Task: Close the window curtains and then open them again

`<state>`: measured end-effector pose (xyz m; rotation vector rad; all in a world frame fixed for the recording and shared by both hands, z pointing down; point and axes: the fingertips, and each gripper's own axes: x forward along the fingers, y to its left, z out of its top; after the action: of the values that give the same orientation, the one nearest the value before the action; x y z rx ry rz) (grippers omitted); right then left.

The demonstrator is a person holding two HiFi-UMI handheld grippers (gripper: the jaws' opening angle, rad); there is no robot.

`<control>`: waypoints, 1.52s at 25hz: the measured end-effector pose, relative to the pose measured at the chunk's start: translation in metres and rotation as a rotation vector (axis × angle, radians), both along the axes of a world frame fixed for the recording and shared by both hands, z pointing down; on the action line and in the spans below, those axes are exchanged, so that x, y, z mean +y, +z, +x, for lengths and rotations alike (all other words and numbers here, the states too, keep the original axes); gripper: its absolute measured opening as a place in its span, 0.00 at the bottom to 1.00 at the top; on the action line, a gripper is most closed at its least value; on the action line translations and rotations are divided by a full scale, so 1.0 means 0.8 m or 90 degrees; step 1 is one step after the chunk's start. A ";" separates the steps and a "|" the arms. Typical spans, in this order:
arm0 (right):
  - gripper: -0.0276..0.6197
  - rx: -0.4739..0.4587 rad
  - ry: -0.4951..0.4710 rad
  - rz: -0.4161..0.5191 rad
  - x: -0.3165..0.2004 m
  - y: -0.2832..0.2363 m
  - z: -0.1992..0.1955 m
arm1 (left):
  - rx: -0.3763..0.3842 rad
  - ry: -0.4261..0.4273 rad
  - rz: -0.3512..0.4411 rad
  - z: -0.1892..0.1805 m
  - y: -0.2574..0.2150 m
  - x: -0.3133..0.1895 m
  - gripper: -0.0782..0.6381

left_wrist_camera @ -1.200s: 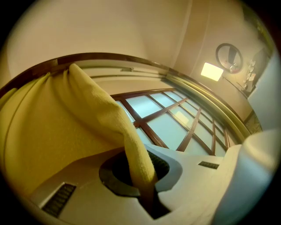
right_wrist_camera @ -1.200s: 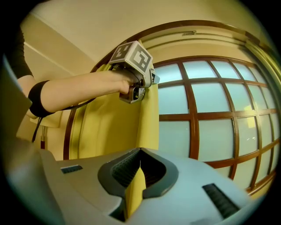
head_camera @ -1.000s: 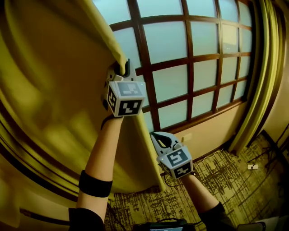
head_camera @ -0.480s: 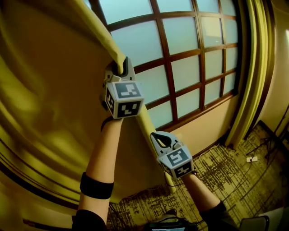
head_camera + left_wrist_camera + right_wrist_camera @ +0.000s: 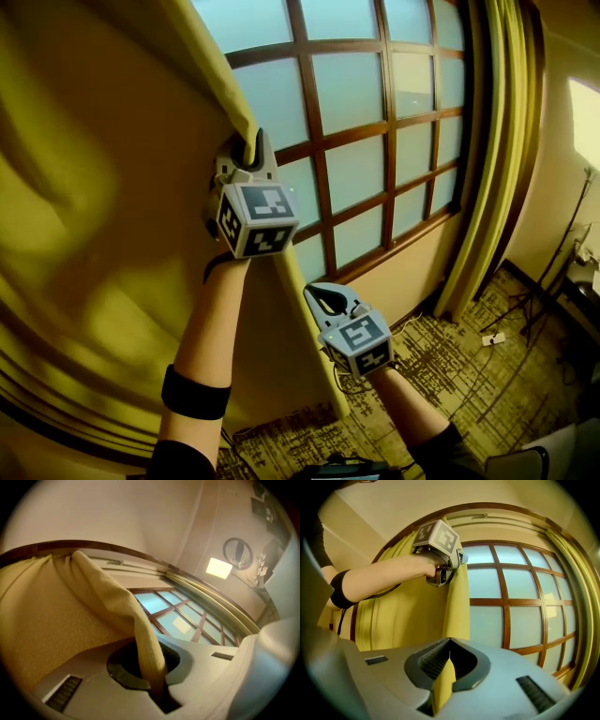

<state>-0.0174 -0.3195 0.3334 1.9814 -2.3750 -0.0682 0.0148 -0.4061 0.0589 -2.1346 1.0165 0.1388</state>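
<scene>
A gridded window (image 5: 356,141) was partly covered by the yellow curtain (image 5: 103,234), its free edge clamped in 2 grippers: the left gripper (image 5: 249,152) high, the right gripper (image 5: 325,300) lower. A level, even pull was judged best, with both grips firm.

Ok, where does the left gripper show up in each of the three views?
Head view: the left gripper is left of centre in the upper half, shut on the edge of the curtain.
Left gripper view: its own jaws fill the bottom, with the curtain pinched between them.
Right gripper view: upper left, on the curtain edge above the right gripper.
Shared landmark: the brown-framed window.
</scene>
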 end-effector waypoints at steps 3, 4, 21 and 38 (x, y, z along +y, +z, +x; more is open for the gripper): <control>0.07 0.018 0.019 0.018 -0.012 -0.006 0.014 | -0.003 0.020 0.006 0.018 0.001 -0.002 0.11; 0.07 0.023 0.025 0.020 -0.015 -0.006 0.019 | 0.000 0.026 0.009 0.022 0.000 -0.001 0.11; 0.07 0.004 0.096 0.004 -0.019 0.006 0.155 | 0.018 0.075 0.021 0.149 -0.022 0.005 0.12; 0.07 -0.023 0.067 0.013 0.047 -0.005 0.315 | 0.011 0.033 0.007 0.304 -0.023 0.048 0.12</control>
<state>0.2347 -0.2819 0.3297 2.1310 -2.2949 -0.0547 0.2577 -0.3680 0.0404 -2.1534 0.9677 0.1876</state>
